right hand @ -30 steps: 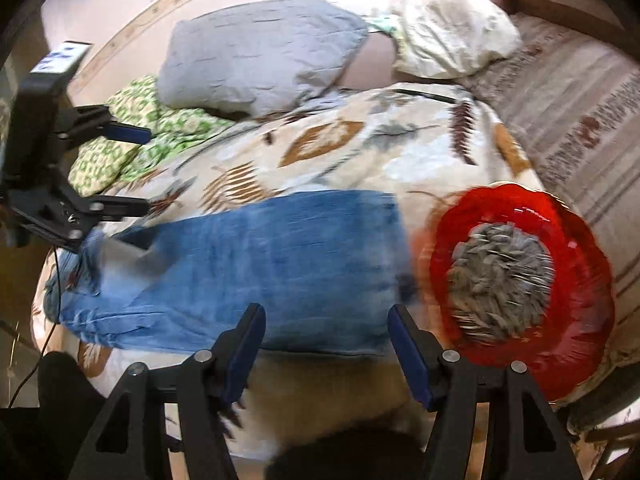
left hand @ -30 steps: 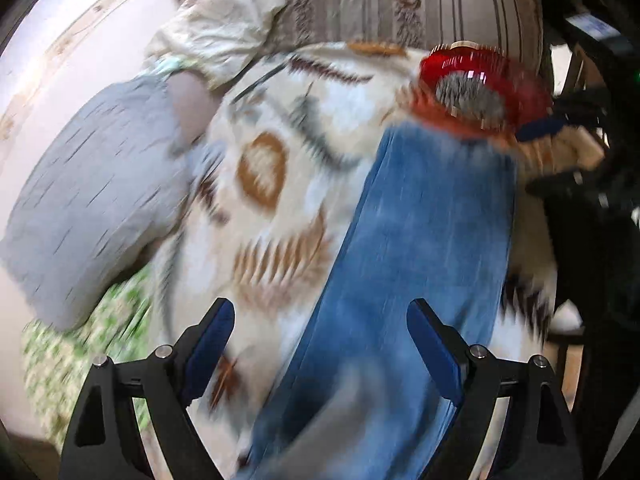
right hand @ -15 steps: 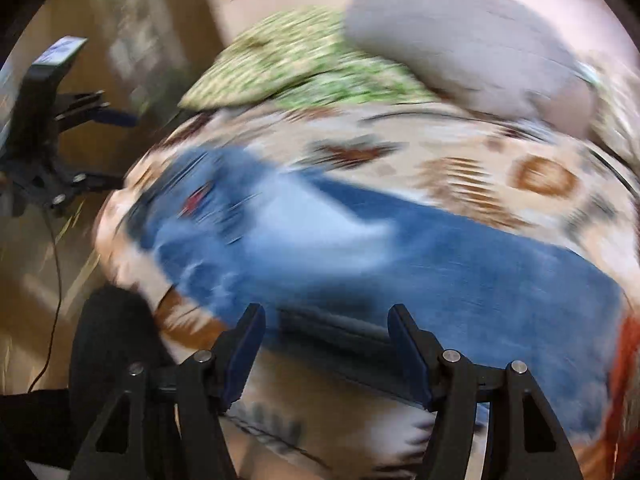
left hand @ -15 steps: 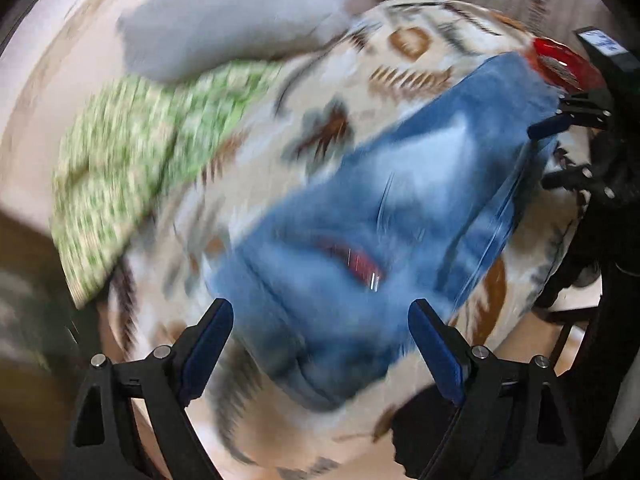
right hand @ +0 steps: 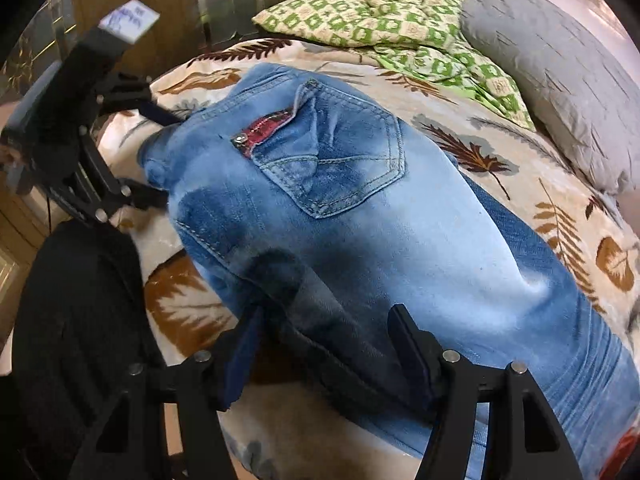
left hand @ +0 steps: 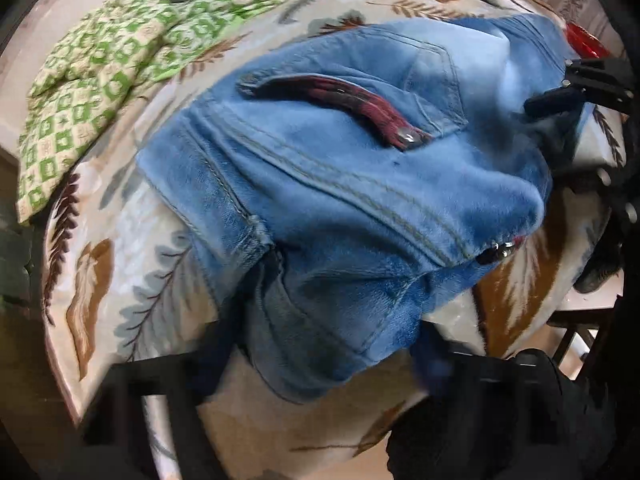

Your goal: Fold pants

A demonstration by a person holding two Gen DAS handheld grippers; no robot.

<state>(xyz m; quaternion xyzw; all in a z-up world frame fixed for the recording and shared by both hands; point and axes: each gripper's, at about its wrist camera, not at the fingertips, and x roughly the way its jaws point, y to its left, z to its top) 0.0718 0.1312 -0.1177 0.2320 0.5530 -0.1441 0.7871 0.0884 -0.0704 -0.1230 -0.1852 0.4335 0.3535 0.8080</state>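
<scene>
Two claws are brought down on one pair of blue pants (right hand: 360, 220), which is spread across the leaf-patterned blanket (right hand: 500, 152) of a bed, seat side up, so that the back pocket (right hand: 340, 160) is shown. The waist end is laid toward the near edge of the bed, and the legs are run off toward the far right of the right wrist view.

The left claw (right hand: 160, 156) is set at the waistband corner. Its jaws have just been closing with the denim edge between them, yet they are seen apart, and no pinch is shown. The right claw (right hand: 328, 352) is placed further along the same near edge, astride a dark fold of cloth. Its jaws have likewise just been closing, with denim between them, and a gap is kept. Firm pressing cannot be made out.

Both claws are pointed steeply down, it is judged, so that one long edge can be caught at two spots and carried over flat. The green-checked pillow (right hand: 380, 8) and grey pillow (right hand: 560, 80) are left at the head of the bed, apart from the pants, so that room for folding is kept.
</scene>
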